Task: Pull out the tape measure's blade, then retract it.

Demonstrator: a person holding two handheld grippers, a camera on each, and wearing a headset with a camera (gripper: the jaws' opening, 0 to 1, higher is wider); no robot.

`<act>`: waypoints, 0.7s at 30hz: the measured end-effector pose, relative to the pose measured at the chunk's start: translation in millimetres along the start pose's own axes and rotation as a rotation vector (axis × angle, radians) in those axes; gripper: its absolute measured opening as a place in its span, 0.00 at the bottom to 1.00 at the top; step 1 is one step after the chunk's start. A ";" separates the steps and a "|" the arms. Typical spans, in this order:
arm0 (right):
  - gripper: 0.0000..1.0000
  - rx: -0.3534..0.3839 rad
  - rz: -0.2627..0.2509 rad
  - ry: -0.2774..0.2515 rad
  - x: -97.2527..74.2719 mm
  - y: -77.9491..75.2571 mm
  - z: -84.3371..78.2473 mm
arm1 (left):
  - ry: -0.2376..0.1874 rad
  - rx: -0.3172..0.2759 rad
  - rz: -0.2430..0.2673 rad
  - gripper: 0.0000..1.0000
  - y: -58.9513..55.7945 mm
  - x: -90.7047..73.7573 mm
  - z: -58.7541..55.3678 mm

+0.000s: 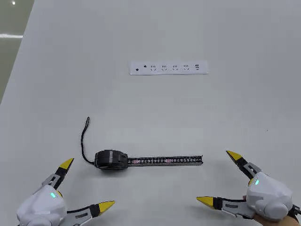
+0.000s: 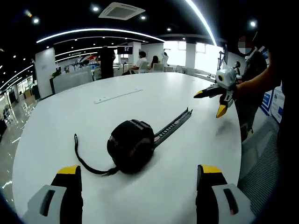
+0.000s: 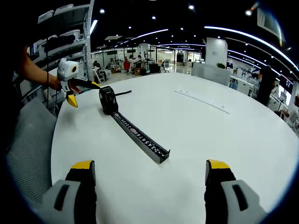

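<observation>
A black tape measure (image 1: 111, 159) lies on the white table (image 1: 155, 113), its blade (image 1: 165, 160) drawn out to the right and lying flat. A black wrist strap (image 1: 84, 139) trails from the case toward the far side. My left gripper (image 1: 86, 185) stands open near the front edge, just short of the case (image 2: 131, 145). My right gripper (image 1: 220, 178) is open too, a little to the right of the blade's tip (image 3: 162, 154). Neither gripper touches the tape. The other gripper (image 2: 214, 98) appears across the table in the left gripper view, and the other gripper (image 3: 77, 92) in the right gripper view.
A white power strip (image 1: 168, 67) lies flat farther back on the table. The table's curved edge (image 2: 233, 154) runs close to both grippers. Chairs, shelves and several people stand in the room beyond.
</observation>
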State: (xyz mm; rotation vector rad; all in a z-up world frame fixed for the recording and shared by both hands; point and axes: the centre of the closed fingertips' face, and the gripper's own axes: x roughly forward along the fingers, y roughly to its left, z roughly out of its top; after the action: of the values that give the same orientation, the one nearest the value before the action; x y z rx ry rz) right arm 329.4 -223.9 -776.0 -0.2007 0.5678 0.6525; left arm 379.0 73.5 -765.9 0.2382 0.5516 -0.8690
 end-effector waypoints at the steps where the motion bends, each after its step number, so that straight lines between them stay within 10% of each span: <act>1: 1.00 0.009 0.001 0.003 -0.4 2.8 -0.6 | -0.002 0.000 -0.001 1.00 -2.4 -0.9 -0.5; 21: 0.98 0.062 -0.096 -0.008 -7.2 28.6 6.3 | -0.043 -0.113 0.139 1.00 -22.6 -7.6 6.8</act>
State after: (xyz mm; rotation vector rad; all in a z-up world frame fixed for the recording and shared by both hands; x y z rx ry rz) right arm 309.7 -203.1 -766.8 -0.1660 0.5663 0.5419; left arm 360.0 61.4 -755.5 0.1521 0.5360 -0.7045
